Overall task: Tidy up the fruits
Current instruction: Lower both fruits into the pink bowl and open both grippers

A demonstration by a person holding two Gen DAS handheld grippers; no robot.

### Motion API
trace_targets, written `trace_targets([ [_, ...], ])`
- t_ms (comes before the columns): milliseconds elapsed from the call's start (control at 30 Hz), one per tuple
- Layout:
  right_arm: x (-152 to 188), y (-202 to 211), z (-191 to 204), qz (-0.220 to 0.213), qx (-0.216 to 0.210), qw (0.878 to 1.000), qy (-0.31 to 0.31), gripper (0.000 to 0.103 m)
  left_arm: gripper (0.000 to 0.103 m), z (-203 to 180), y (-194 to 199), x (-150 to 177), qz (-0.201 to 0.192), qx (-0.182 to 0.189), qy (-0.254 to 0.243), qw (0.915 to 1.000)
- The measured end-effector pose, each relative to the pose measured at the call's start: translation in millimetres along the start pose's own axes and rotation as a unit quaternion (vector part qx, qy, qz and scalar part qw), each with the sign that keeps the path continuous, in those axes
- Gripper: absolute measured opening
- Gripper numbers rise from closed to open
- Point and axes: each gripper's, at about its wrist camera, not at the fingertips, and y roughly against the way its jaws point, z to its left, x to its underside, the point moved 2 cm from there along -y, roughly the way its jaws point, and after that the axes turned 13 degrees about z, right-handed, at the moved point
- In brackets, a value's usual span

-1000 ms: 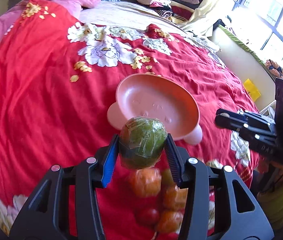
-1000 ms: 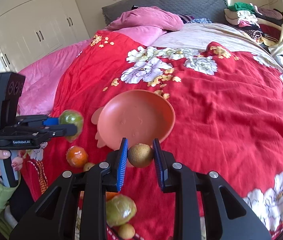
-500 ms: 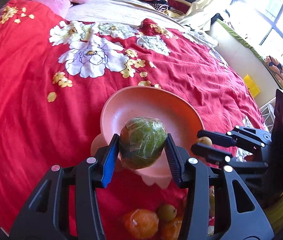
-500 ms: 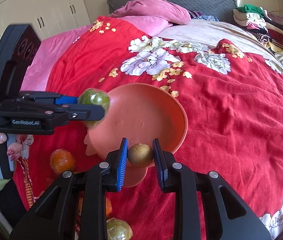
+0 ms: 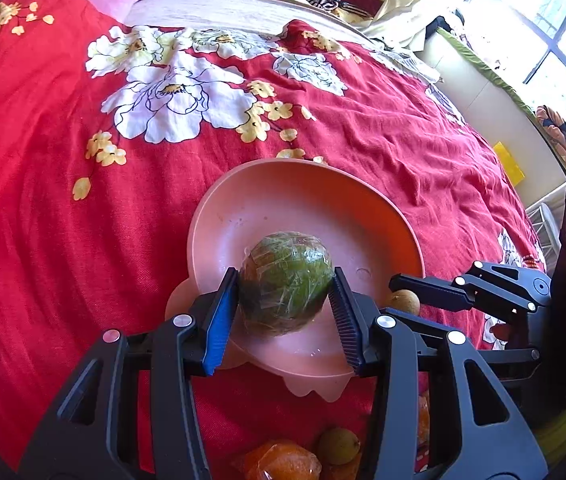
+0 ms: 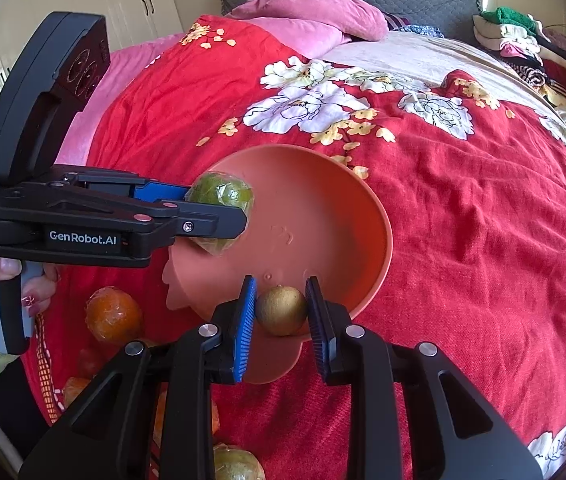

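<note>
Here, wrapped green fruit (image 5: 285, 285) (roundish) upright.

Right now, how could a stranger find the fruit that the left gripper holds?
Look at the red flowered blanket, then at the pink bowl on it. The left gripper holds a green fruit over the bowl. It is bigger than the brown fruit nearby and wrapped in clear film.
</note>
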Motion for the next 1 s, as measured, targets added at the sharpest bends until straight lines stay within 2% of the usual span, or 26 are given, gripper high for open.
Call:
trace_targets([
  [267,1.1,1.3,-0.8,-0.003,-0.001,1.000,-0.003,0.026,0.038,-0.1,-2.5,-1.2,0.001,-0.002,0.001,1.0000],
  [367,2.4,5.4,-0.5,-0.007,-0.001,1.000,-0.005,0.032,0.038,0.3,-3.0,-1.3,0.001,-0.002,0.002,1.0000],
  [533,5.5,14.1,0.5,-0.013,0.000,1.000,-0.007,0.037,0.038,2.0,-2.3,-2.1,-0.003,-0.006,0.005,1.0000],
  [633,8.4,19.6,0.9,-0.019,-0.001,1.000,-0.009,0.042,0.045,3.0,1.2,-2.5,-0.009,-0.009,0.008,0.9999],
  [833,14.3,27.5,-0.8,-0.023,0.001,1.000,-0.017,0.044,0.045,2.4,9.3,-0.9,-0.016,-0.009,0.008,0.9998],
  [1000,17.8,35.6,-1.0,-0.031,0.000,0.999,-0.024,0.049,0.052,1.9,18.4,3.5,-0.027,-0.010,0.011,0.9995],
])
